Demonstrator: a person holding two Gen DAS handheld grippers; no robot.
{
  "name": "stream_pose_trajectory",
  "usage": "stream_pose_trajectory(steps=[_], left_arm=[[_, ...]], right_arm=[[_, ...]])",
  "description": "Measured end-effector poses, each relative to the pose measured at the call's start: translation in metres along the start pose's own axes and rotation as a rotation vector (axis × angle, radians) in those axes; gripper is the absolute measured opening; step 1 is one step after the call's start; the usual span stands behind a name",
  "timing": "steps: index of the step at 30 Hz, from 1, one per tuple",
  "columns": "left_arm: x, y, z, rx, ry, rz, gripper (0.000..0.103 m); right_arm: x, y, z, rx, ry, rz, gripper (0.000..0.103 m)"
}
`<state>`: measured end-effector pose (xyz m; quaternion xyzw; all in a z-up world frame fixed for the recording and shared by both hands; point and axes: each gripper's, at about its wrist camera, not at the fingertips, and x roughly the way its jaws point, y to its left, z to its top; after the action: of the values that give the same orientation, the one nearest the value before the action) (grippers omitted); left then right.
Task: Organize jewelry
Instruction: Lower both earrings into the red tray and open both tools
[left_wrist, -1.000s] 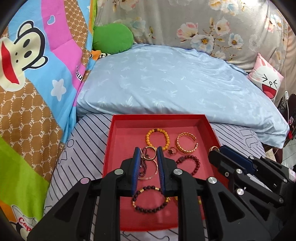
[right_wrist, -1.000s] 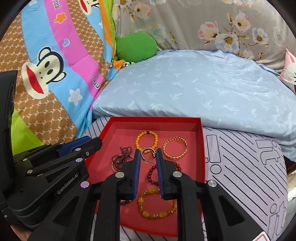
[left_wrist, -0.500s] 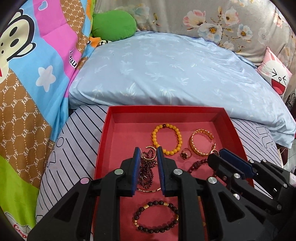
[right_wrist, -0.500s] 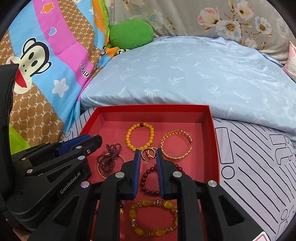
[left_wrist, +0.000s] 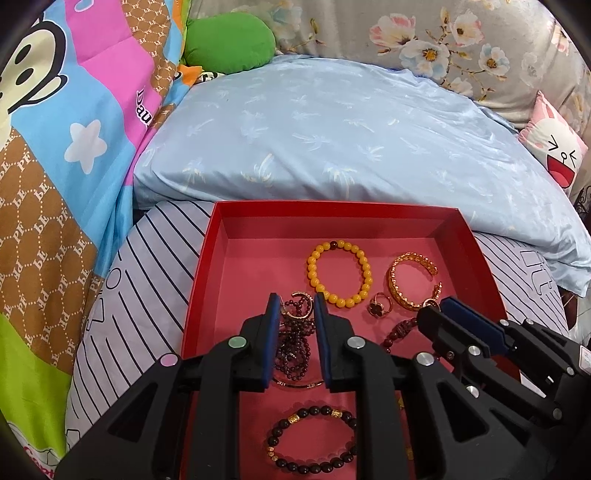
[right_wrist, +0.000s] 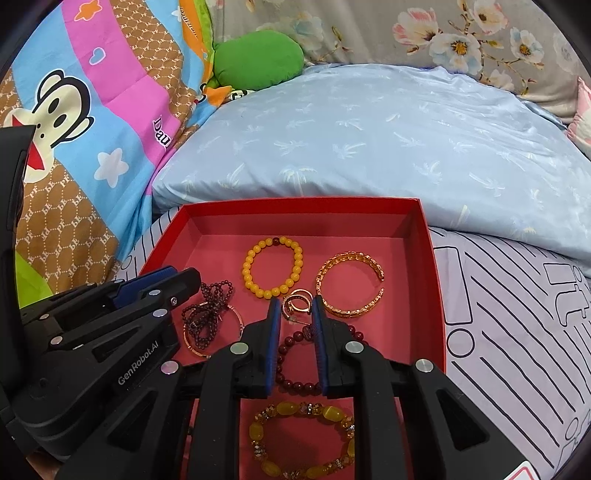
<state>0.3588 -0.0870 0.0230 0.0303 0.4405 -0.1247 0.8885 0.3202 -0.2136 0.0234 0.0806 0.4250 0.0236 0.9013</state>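
**A:** Snagging is the main worry, I'd judge. On the left, the tangled dark garnet bead strand (left_wrist: 293, 345) lies looped over a thin rose-gold bangle (right_wrist: 214, 334) on the floor of the shallow red cardboard tray (left_wrist: 207, 273). The left tongs (left_wrist: 294, 300) hang right over it, jaws apart and empty. If they close there, they could take beads and bangle together, or lift only one loop and drag the rest.

**B:** And the middle of the tray?

**A:** The round yellow bead bracelet (left_wrist: 338, 273) lies flat by itself, easy enough. Nearer the camera sits a dark bead bracelet with gold spacers (left_wrist: 312, 439), also flat. Small gold rings (right_wrist: 295, 304) cluster just beyond the right tongs (right_wrist: 295, 306), which are likewise spread and hold nothing. The rings look slippery and touch one another; a pinch might flick one away across the tray.

**B:** Further right?

**A:** An open gold filigree cuff (right_wrist: 349, 290) lies near the right wall, and a dark red bead bracelet (right_wrist: 295, 363) sits beneath the right tongs, with a chunky amber-yellow stone bracelet (right_wrist: 303, 439) nearest. The tray rests on a striped bedsheet (right_wrist: 517, 332), so it is soft underneath; pressing down hard could tilt it and slide everything together.
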Motion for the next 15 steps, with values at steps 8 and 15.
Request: stream_pose_trajectory(steps=[8,15], left_arm=[[-0.0002,0.0035,-0.0006,-0.020,-0.014,0.042,0.042],[-0.0028,0.0042,-0.0015,-0.017,-0.014,0.043,0.042]], right_arm=[[-0.0004,-0.0002,-0.0012,0.013,-0.006,-0.017,0.020],[-0.0051,0.0003,-0.0032,0.016,-0.010,-0.024,0.021]])
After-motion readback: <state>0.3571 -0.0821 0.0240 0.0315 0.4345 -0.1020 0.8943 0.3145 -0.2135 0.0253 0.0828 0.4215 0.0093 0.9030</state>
